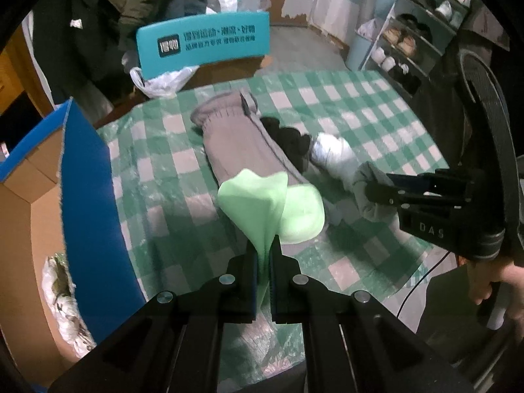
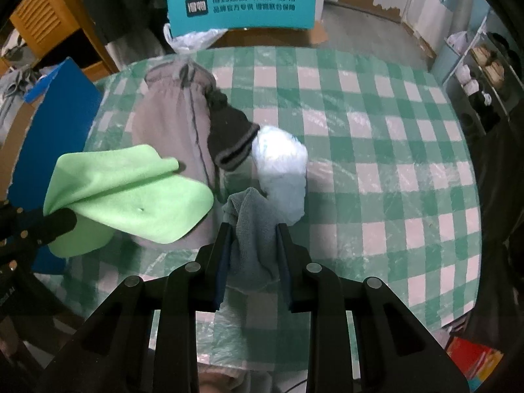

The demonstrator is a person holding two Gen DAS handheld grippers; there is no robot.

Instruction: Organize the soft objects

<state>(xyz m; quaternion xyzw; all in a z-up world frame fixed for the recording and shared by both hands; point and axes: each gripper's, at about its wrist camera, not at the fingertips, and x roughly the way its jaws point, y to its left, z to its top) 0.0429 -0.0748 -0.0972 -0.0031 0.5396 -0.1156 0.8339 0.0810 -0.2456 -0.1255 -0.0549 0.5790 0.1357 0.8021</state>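
Behind the table: teal box (image 2: pixel 242 3), Chinese print blurred | right gripper (image 1: pixel 376 190) marked "DAS", clamps grey-blue cloth (image 2: pixel 253 249) | left gripper (image 1: pixel 263 252) pinches green cloth (image 1: pixel 252 203)

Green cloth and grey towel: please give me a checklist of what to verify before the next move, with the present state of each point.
1. Left gripper shut on the green cloth: ok, the jaws pinch one bunched end.
2. Green cloth lifted clear of the checkered table: cannot tell, its lower fold may touch.
3. Right gripper shut on the grey towel: ok, the towel fills the jaws.
4. Cardboard box open to receive: ok, the blue flap stands up.
5. Grey sweatpants, black sock, white bundle remain on the table: ok.
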